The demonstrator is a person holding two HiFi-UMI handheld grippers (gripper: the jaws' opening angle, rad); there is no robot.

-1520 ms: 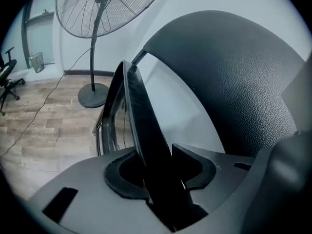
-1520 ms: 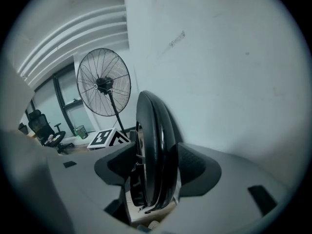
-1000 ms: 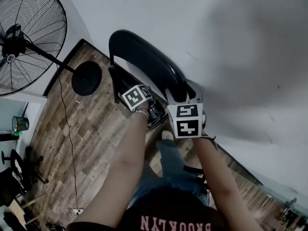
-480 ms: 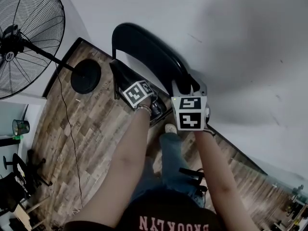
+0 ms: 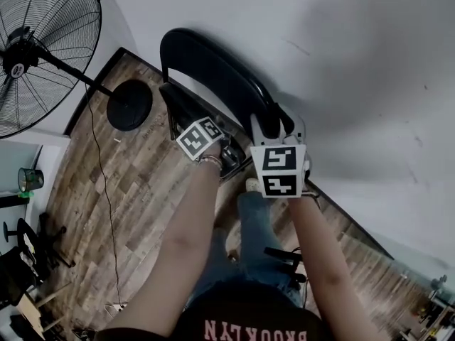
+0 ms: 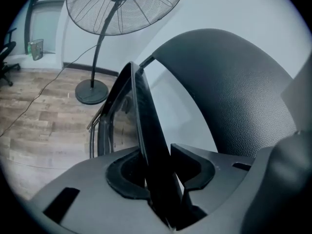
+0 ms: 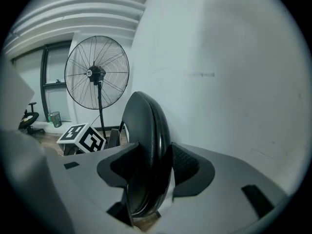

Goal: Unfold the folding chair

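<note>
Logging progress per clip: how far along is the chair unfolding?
Done: left hand-held gripper clamps the black chair seat edgewise; right hand-held gripper, jaws just closing, clamps the padded black backrest. In hand: only a narrow gap between them. Left: swinging the seat down.

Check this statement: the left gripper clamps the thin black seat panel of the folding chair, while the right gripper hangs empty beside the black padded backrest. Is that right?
Not quite. The right gripper is not empty: its jaws, which have just been closing, clamp the black padded backrest, as the right gripper view shows. The left gripper does clamp the thin black seat panel.
</note>
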